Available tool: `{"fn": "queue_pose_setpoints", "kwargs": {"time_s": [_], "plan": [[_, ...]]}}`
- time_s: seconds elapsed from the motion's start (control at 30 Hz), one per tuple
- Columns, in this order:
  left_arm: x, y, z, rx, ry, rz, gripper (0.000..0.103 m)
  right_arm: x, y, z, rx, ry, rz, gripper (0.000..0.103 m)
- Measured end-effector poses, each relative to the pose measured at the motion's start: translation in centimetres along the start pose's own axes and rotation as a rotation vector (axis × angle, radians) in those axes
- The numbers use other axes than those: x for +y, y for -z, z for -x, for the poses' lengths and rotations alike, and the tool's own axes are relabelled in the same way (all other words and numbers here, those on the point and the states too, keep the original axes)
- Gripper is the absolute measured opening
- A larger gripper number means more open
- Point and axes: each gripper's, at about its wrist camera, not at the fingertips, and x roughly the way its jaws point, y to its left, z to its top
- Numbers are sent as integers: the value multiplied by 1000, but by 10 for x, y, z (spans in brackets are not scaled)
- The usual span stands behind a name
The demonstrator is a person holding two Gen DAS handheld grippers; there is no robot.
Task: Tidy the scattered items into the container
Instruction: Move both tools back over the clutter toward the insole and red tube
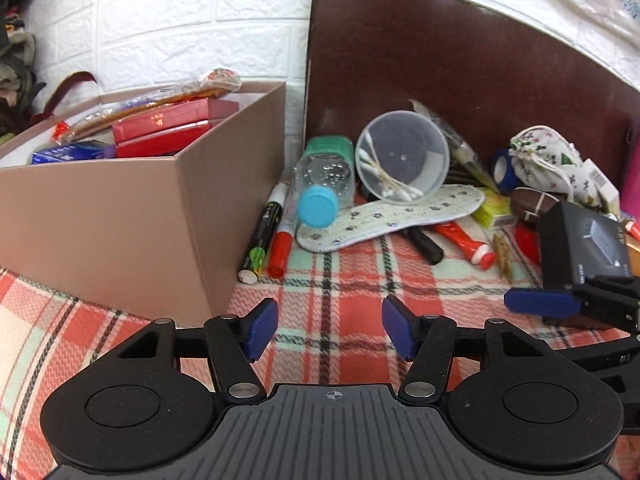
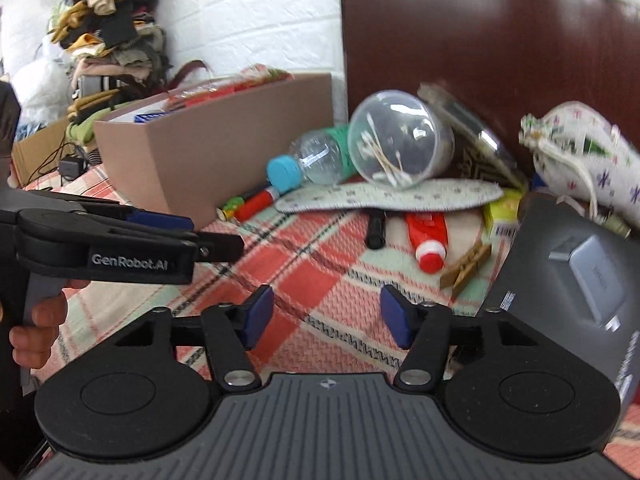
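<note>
A brown cardboard box stands at the left with red boxes inside. Scattered items lie on the plaid cloth: a plastic bottle, a clear cup with cotton swabs, a shoe insole, markers, a red tube, a clothespin, a fabric pouch and a black box. My left gripper is open and empty above the cloth. My right gripper is open and empty, its right finger beside the black box.
A dark wooden board stands behind the pile against a white brick wall. A heap of clothes lies at the far left. A yellow-green small box lies by the insole.
</note>
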Motion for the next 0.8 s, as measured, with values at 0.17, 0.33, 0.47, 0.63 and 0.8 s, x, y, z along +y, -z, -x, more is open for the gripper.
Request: {"fn": "queue_pose_setpoints", "kwargs": {"time_s": [0.17, 0.33, 0.47, 0.63, 0.8], "plan": [[1, -4, -12, -12, -14, -15, 66, 2, -2, -12, -12, 7, 42, 56], [4, -9, -27, -20, -20, -8, 63, -1, -8, -27, -10, 0, 13, 56], [2, -12, -37, -23, -41, -27, 60, -3, -10, -38, -9, 13, -1, 55], [-1, -8, -37, -36, -32, -55, 56, -3, -13, -52, 15, 38, 2, 55], [-1, -9, -42, -37, -15, -73, 53, -6, -12, -51, 7, 30, -5, 54]]}}
